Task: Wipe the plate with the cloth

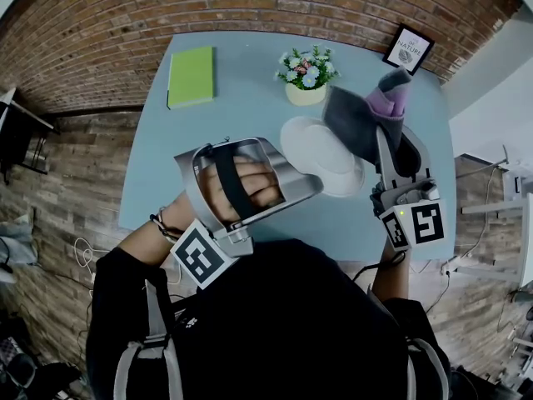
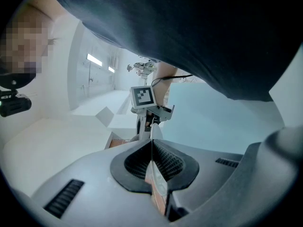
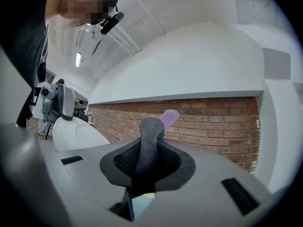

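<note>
Plate [image 1: 323, 152], white, over the middle of the blue desk [image 1: 241, 115], tilted, face turned toward the right side. Pinched at its near rim by the left gripper [image 1: 306, 186], jaws closed tight on the thin edge. Confirmed from the left gripper view: plate [image 2: 159, 189] seen edge-on, clamped between the dark ribbed pads [image 2: 173, 162]. Hard to say whether the far rim touches the desk or hangs clear. Over on the right, dark grey cloth [image 1: 360, 122] with a purple patch, bunched and standing up out of the right gripper [image 1: 386, 132], jaws clamped on it. Same story in the right gripper view: cloth [image 3: 148, 148] squeezed between the pads, purple tip poking out behind, brick wall [image 3: 213, 122] beyond, plate [image 3: 78, 137] off to the left with the left gripper [image 3: 60, 105] behind it. From the head view, cloth overlapping the plate's upper right edge; contact not clear. Right gripper [image 2: 150, 115] also visible past the plate's rim in the left gripper view. Further back on the desk: green notebook [image 1: 191, 75] at the left, small pot of flowers [image 1: 306, 78] just beyond the plate, framed picture [image 1: 408, 48] at the far right corner.
</note>
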A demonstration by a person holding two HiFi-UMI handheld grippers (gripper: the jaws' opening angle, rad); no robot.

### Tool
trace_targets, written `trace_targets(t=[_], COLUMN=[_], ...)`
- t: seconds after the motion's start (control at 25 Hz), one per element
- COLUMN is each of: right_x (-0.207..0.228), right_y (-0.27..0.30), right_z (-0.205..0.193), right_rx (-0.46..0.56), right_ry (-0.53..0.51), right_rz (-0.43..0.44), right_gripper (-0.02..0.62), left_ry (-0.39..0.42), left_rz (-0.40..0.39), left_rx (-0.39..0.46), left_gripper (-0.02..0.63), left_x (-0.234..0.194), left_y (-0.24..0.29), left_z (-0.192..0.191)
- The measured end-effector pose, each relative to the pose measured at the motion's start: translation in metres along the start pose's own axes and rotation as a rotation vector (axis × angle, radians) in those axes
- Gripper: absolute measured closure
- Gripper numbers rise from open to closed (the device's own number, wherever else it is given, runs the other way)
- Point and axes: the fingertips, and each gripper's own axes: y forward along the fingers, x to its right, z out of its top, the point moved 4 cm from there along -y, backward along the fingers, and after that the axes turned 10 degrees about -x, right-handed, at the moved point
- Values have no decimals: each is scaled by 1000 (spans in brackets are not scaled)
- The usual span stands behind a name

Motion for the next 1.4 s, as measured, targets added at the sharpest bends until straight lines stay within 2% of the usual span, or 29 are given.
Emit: trace_targets(t=[0.24,0.52,0.72,0.92,1.16,1.4], right_x=[3,-20,-37,-39,-26,-12], right_y=[-4,4,14,21,17,5], right_z=[19,59,61,47,29,8], right_rx=[61,178,165,100,52,8], right_ry=[-8,-57,-114,-120,-79,-14], right_rz=[-6,172,248,244,184,120], right_gripper=[535,535,535,535,535,535], left_ry=[3,16,28,33,7,-84], left_rz=[0,-15,-12,-18,-10,0], left_rx=[-2,10,18,13,3,-35], left_gripper=[588,588,588,588,588,588], left_x=[1,3,5,5,4,5], left_y=[-1,1,1,-2,-3,-2], left_z=[1,5,7,6,4,-5])
